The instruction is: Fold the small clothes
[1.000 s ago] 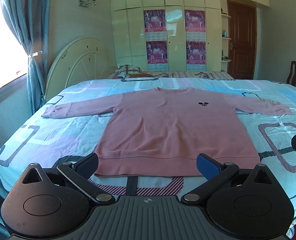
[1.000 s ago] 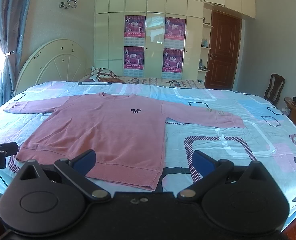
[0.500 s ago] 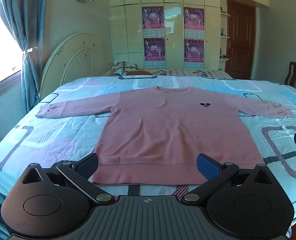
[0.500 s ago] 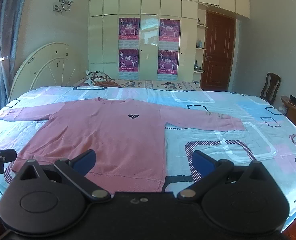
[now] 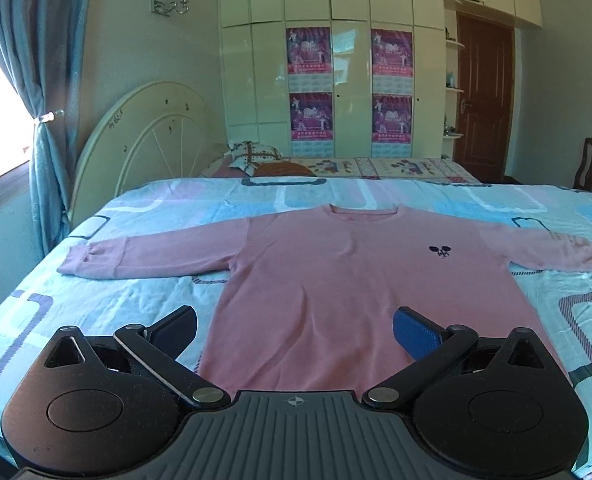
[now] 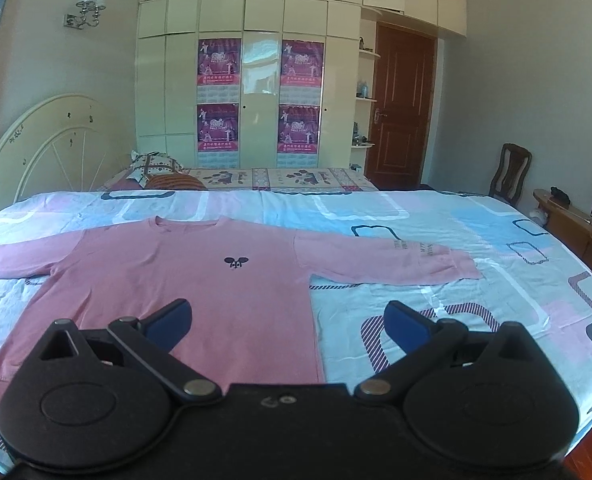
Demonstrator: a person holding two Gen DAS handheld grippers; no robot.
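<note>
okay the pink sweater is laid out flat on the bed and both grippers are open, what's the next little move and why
Probably bring both grippers forward and down, one to each sleeve. The pink sweater lies flat and face up on the bed with both sleeves spread wide. The left gripper and right gripper are open, holding nothing, over its lower part. Folding likely starts with the sleeves.

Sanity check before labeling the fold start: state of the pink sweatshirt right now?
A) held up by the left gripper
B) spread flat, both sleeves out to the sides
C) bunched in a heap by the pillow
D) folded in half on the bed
B: the pink sweatshirt lies flat on the bed, sleeves out; left gripper and right gripper are open, holding nothing.
</note>
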